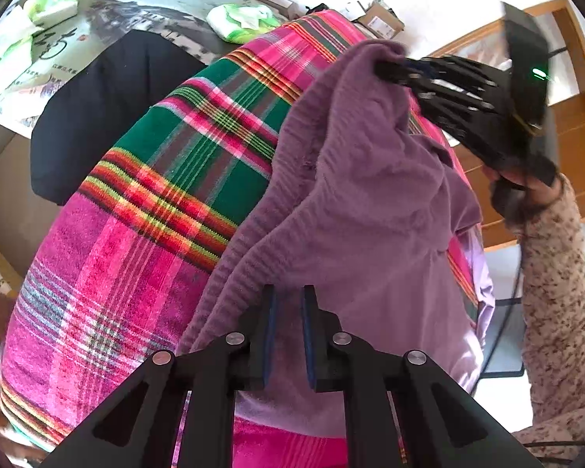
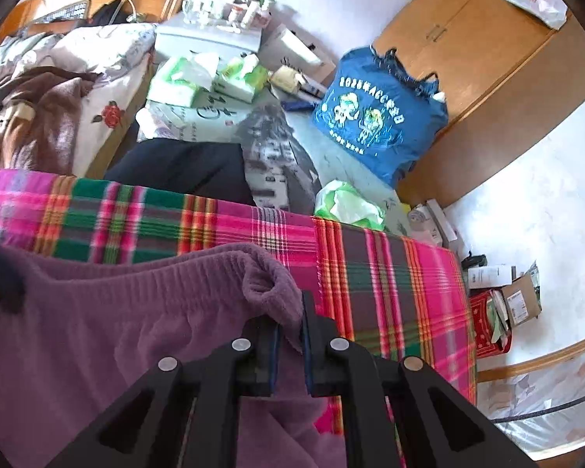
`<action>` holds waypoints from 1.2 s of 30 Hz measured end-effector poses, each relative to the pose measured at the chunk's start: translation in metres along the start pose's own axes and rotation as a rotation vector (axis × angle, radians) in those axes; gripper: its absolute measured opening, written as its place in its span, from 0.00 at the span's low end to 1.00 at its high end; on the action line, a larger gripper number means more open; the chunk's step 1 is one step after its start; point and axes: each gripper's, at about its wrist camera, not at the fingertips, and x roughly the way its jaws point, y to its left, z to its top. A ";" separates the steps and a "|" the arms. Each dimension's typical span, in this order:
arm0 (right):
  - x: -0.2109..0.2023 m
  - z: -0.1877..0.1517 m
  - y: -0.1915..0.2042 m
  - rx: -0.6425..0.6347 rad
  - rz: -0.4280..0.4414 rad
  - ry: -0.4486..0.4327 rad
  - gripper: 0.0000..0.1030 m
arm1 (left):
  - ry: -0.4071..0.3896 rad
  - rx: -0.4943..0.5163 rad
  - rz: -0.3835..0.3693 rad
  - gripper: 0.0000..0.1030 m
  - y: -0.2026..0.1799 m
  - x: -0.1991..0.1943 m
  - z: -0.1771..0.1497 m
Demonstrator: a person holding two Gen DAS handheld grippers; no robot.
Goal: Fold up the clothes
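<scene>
Behind plaid blanket (image 2: 390,273), blue printed bag (image 2: 374,117), writing unreadable

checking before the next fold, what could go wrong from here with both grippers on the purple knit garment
The right gripper pinches only a small bunched corner of the purple fleecy knit garment, so it may slip free when pulled.

The left gripper also holds just a thin edge.

Dragging the garment could rumple the pink and green plaid blanket beneath it.
</scene>
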 end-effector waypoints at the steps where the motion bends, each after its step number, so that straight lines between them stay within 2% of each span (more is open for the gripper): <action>1: 0.010 0.002 0.001 -0.001 0.004 0.012 0.09 | 0.001 0.001 -0.001 0.12 0.000 0.000 0.000; 8: 0.056 0.003 0.009 -0.017 0.014 0.079 0.09 | 0.004 -0.019 -0.014 0.12 0.004 0.002 0.005; 14: 0.058 0.004 0.012 -0.029 -0.009 0.065 0.10 | 0.004 -0.032 -0.015 0.12 0.005 0.002 0.003; 19: 0.058 0.003 0.010 0.012 -0.023 0.070 0.12 | 0.002 -0.041 -0.007 0.12 0.005 -0.001 0.004; 25: 0.050 -0.004 0.005 0.042 0.006 0.108 0.19 | 0.000 -0.040 0.006 0.14 0.000 0.002 0.004; 30: 0.038 -0.015 -0.012 0.125 0.050 0.122 0.20 | -0.008 -0.048 0.005 0.14 0.000 0.001 0.002; 36: -0.009 -0.035 -0.035 0.266 0.037 0.057 0.20 | -0.015 -0.018 0.037 0.15 -0.008 -0.002 0.003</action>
